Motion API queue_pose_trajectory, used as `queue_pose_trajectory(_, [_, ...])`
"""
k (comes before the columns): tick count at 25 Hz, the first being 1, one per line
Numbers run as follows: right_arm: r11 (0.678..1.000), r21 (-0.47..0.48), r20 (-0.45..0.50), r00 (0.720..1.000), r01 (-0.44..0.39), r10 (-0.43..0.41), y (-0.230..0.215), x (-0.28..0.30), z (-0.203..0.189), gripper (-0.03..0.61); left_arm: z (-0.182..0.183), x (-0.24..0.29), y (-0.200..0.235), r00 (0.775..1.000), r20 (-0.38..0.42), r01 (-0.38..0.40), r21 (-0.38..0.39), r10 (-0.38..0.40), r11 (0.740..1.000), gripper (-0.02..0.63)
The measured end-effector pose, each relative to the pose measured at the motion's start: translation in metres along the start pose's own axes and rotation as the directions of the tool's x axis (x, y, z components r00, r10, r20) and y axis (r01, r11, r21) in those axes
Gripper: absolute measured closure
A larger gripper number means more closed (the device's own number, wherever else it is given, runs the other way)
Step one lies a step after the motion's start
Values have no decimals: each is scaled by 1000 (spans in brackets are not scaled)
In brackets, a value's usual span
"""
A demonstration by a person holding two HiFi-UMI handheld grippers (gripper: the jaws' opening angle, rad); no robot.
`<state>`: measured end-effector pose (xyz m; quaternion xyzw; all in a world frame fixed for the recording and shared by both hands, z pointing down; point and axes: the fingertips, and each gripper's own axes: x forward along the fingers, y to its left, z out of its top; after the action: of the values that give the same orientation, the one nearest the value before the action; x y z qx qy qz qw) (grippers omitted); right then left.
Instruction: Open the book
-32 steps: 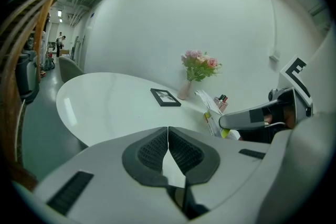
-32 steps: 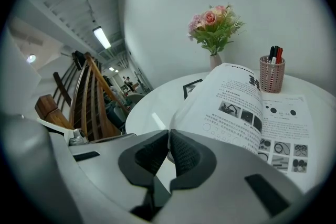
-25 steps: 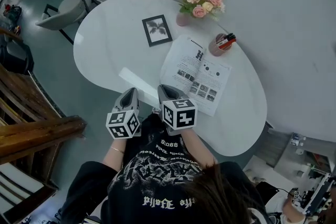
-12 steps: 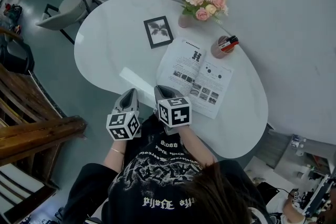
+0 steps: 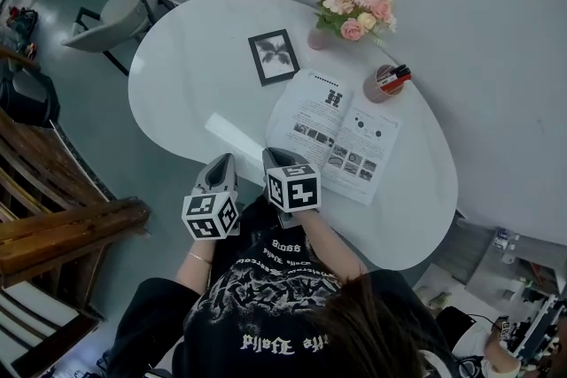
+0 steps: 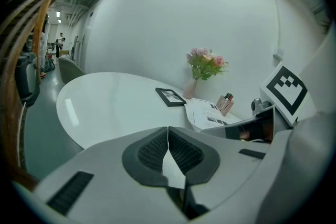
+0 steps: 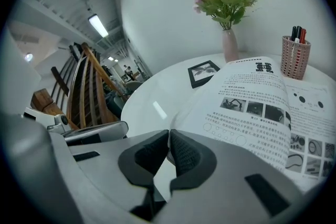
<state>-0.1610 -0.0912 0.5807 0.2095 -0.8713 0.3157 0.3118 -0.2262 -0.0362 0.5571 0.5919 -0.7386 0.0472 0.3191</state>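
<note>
So, nearest to the camera, both claws sit side by side right at the near edge of the desk (image 5: 195, 93), just above the person's lap. The left claw (image 5: 221, 162) is clenched, pads pressed together with nothing between them, and it hangs clear of the book. The right claw (image 5: 277, 153) is clamped shut too and empty. It points down at the book's near left corner, just beside the paper, though I can't tell if it's actually touching.

The book (image 5: 335, 135) is lying flat on the desk just past that claw, already spread open, with printed pages and little photos facing up. So to me the opening part looks basically done, and this is the tail end of the job. The left page looks a bit bowed up in the right gripper view, but that could just be the lens. If anything's left, I'd guess the next move is a gentle press to flatten that page, or simply backing the claws off without snagging the corner.

Farther back there's a picture frame (image 5: 274, 56), then a pen cup (image 5: 388, 82), and a vase of flowers (image 5: 352, 0) by the wall.
</note>
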Motion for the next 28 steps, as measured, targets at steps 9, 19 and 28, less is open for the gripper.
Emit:
queue_pose_trajectory(9, [999, 32, -31, 999, 21, -20, -4, 18, -3, 543, -2, 12, 5, 998, -40, 41, 14, -40, 999, 590])
queue_pose_trajectory(19, [997, 54, -57, 997, 62, -58, -9, 30, -6, 543, 1, 22, 15, 997, -57, 57, 11, -57, 998, 589])
queue_pose_trajectory(28, [993, 69, -107, 990, 96, -89, -13, 38, -13, 538, 2, 25, 22, 995, -73, 71, 18, -69, 997, 591])
